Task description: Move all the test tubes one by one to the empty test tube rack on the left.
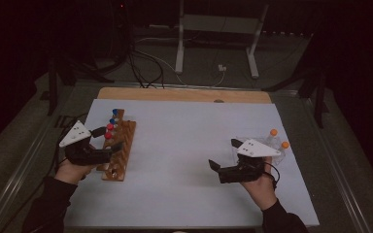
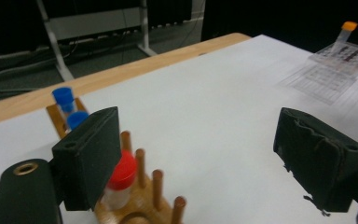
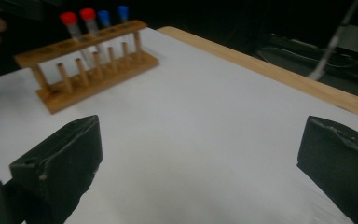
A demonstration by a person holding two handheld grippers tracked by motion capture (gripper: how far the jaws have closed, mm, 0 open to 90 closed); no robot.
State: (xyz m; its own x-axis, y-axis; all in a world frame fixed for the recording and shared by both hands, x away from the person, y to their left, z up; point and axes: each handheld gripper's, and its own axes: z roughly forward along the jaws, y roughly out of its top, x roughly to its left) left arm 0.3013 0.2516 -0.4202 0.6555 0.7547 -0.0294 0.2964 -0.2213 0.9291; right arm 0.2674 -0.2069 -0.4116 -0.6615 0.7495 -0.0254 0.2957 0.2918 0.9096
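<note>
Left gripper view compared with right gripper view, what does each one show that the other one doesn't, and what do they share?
Left gripper view: a clear tray with orange-capped tubes, far across the white sheet. Right gripper view: the wooden rack whole, from the side, with two red-capped tubes. Shared: that rack, blue-capped tubes, the sheet, and an open, empty tool up close, the left tool and the right tool.

Overhead camera, two low jaw-level cameras

2 black tools (image 1: 108, 141) (image 1: 222, 154) with grey 3-cornered plates, dark sleeves (image 1: 46, 206)
</note>
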